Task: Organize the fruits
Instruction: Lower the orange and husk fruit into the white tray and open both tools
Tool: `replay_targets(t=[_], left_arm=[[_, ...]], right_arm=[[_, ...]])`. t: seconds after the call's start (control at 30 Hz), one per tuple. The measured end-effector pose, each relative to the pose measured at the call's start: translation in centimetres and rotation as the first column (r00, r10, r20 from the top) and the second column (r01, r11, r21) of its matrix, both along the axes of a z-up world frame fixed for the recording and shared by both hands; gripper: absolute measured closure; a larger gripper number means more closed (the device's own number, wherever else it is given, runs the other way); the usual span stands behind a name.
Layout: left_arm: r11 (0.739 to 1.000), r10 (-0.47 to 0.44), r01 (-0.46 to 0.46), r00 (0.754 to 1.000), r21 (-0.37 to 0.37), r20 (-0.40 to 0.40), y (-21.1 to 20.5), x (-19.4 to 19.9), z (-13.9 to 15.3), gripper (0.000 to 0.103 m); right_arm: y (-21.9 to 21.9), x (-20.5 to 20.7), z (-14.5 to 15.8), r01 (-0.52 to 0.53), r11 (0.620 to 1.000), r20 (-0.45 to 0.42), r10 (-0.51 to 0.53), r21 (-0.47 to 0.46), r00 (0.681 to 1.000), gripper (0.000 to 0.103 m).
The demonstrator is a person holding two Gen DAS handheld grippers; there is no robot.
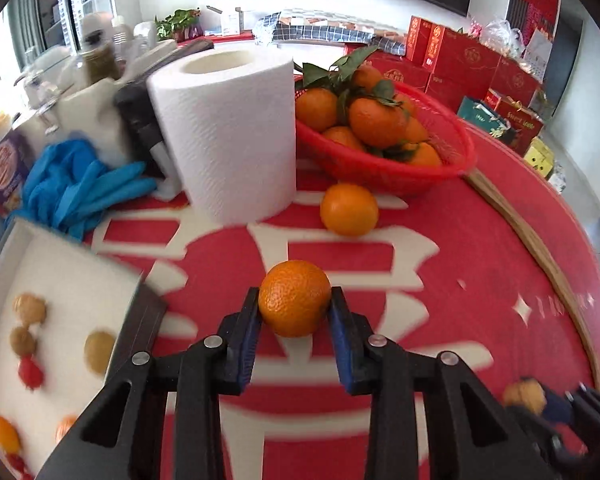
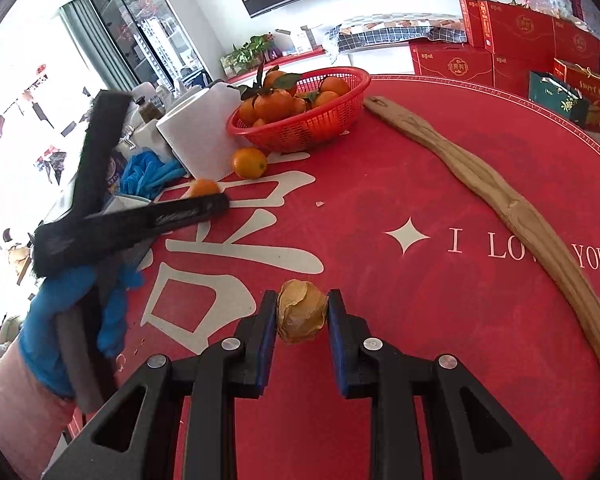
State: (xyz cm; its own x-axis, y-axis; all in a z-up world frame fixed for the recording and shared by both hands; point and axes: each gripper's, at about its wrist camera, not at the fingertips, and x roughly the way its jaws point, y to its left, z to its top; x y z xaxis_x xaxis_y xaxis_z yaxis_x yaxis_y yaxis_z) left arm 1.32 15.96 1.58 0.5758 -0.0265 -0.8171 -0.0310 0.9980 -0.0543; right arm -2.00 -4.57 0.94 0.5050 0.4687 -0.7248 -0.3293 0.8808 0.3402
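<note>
My left gripper (image 1: 295,302) is shut on an orange tangerine (image 1: 294,298), held above the red table mat. My right gripper (image 2: 302,312) is shut on a dry yellow-brown husked fruit (image 2: 301,311), also above the mat. A loose tangerine (image 1: 349,209) lies on the mat in front of a red basket (image 1: 384,168) full of leafy tangerines; both also show in the right wrist view, the tangerine (image 2: 249,163) and the basket (image 2: 300,128). A white tray (image 1: 60,312) at the left holds several small fruits. The left gripper with its tangerine (image 2: 203,188) shows in the right wrist view.
A white paper roll (image 1: 228,132) stands left of the basket. Blue gloves (image 1: 80,188) lie beside it. A long wooden stick (image 2: 500,208) runs along the mat's right side. Bottles and red gift boxes (image 1: 472,64) stand behind. The right gripper shows blurred at the lower right of the left wrist view (image 1: 556,408).
</note>
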Motion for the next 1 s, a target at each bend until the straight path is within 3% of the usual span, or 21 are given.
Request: replay_targets(t=[0.27,0.57,1.0], left_arm=[[0.998,-0.006,0.002,0.998,0.067,0.061,1.2,-6.6,3.6,0.067],[0.994,0.05,-0.06,0.993,0.094,0.11,4.8,-10.4,5.9,0.067],[0.979,0.174,-0.186,0.976,0.083,0.127,12.1,-14.0,5.9,0.067]], right_arm=[[2.4,-0.9,0.9,-0.048,0.998,-0.013,0.047,-0.03,0.999,0.077],[7.1,-2.4,3.0,-0.125,0.99,-0.004,0.125,-0.072,0.992,0.077],[14.5,-3.4,5.3,-0.241,0.962,0.004,0.244,-0.131,0.97,0.077]])
